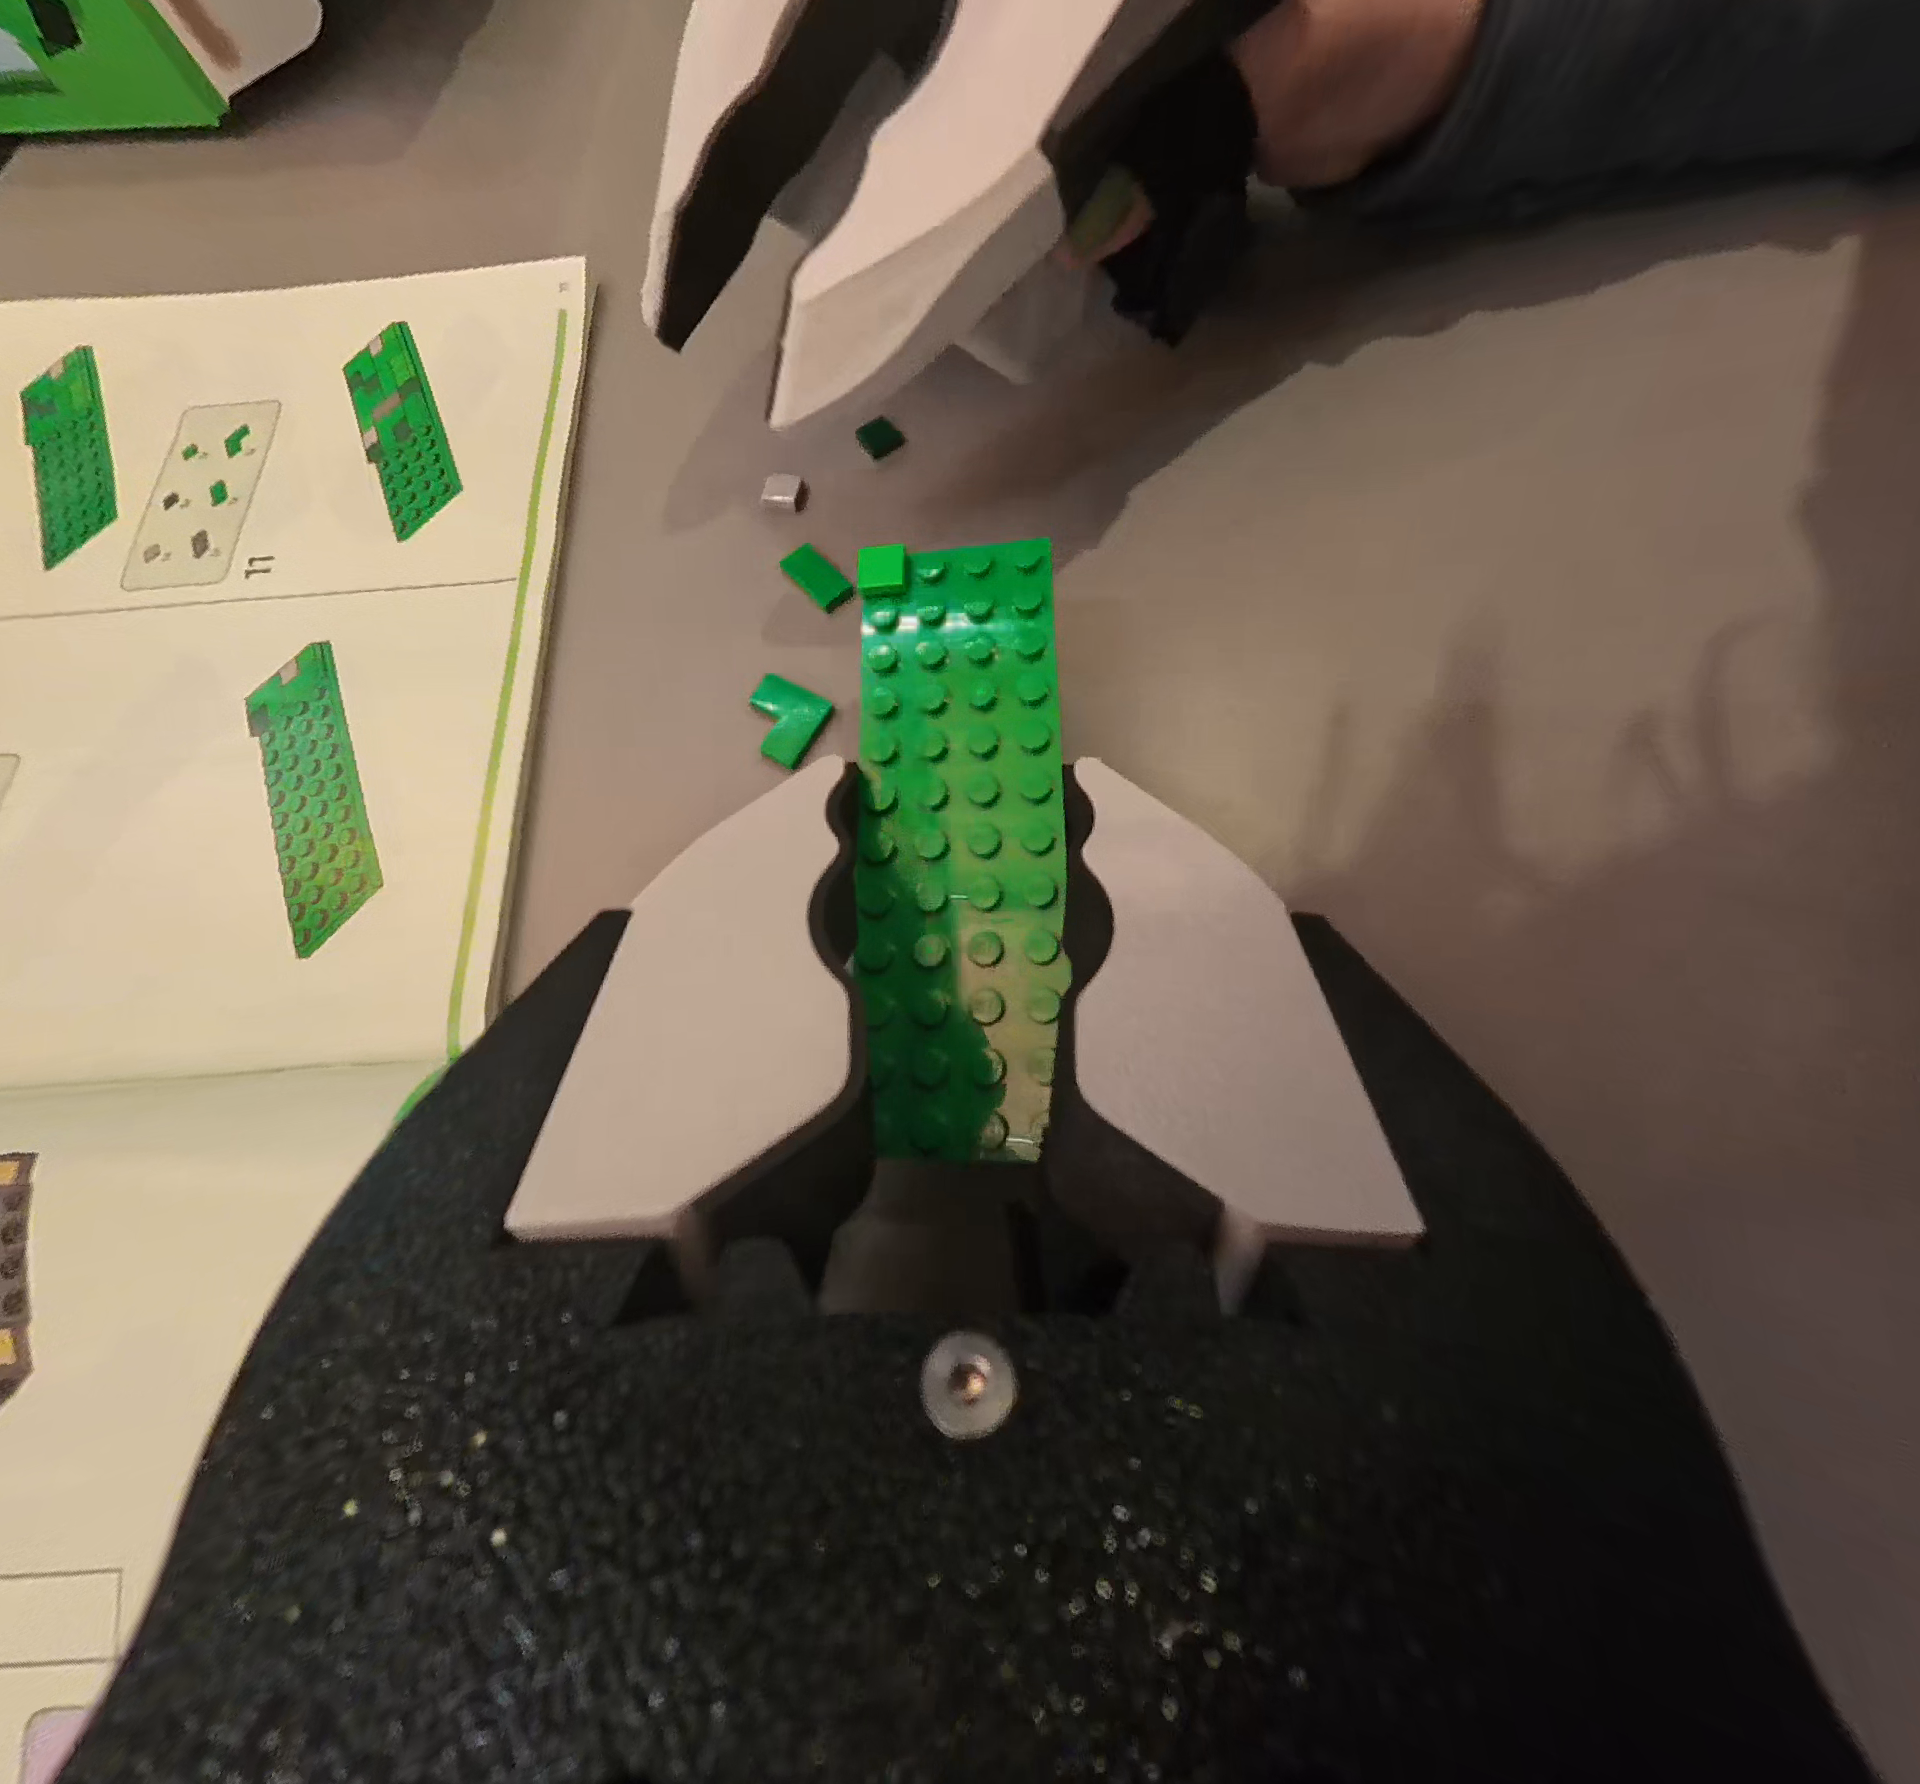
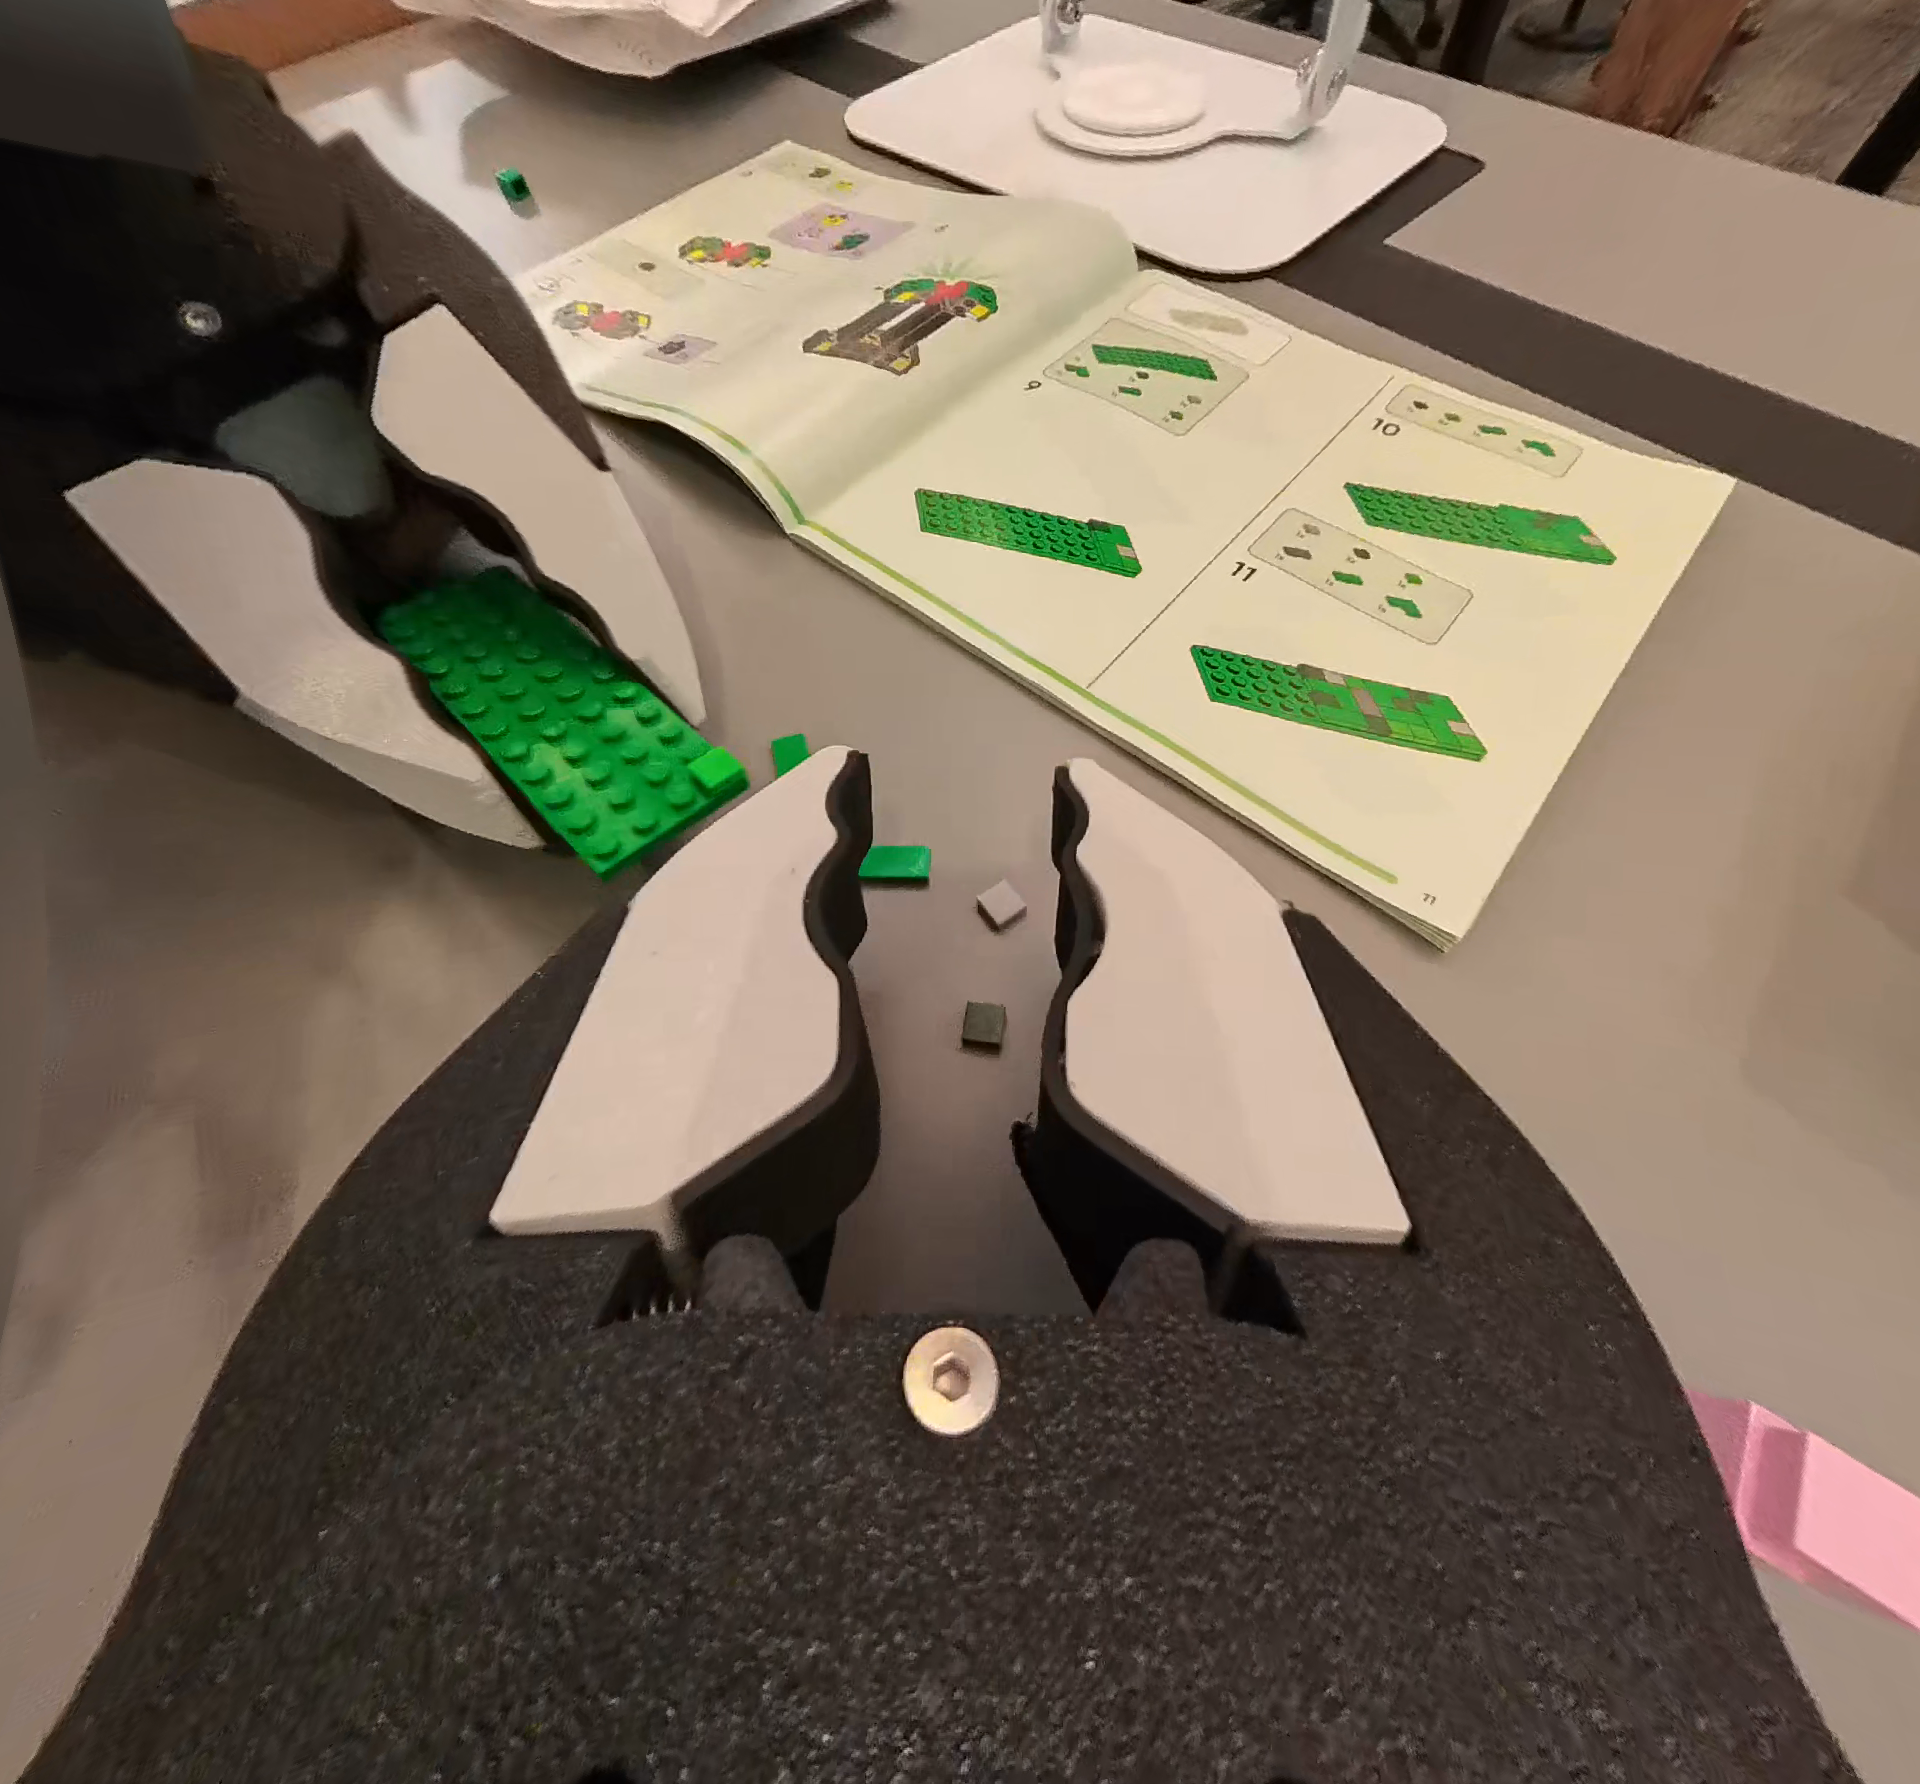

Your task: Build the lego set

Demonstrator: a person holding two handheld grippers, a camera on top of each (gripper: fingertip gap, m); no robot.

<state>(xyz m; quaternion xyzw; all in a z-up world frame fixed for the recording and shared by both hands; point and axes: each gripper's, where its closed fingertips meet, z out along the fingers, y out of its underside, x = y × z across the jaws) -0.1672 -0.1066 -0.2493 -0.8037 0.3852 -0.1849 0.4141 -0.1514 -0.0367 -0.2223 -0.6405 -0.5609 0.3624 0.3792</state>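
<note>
Here the left gripper (image 1: 961, 778) clamps the long green plate (image 1: 961, 851) flat on the table (image 1: 1455, 695), while the right gripper (image 2: 961, 778) hangs open and empty, the dark tile (image 2: 984, 1022) lying between its fingers.

The right gripper (image 2: 961, 778) hangs above the grey table (image 2: 1558, 1059) with its jaws parted and nothing between them. Under the gap lie a dark square tile (image 2: 984, 1024) and a light grey square tile (image 2: 1002, 904), apart from each other. A flat green tile (image 2: 894, 864) lies just beside the left fingertip. Farther left, the left gripper (image 2: 613, 773) clasps a long green studded plate (image 2: 551, 706), which carries a small green tile (image 2: 713, 770) on its near corner (the corner toward the camera). An open instruction booklet (image 2: 1091, 539) lies beyond, with a white stand base (image 2: 1153, 134) behind it.
</note>
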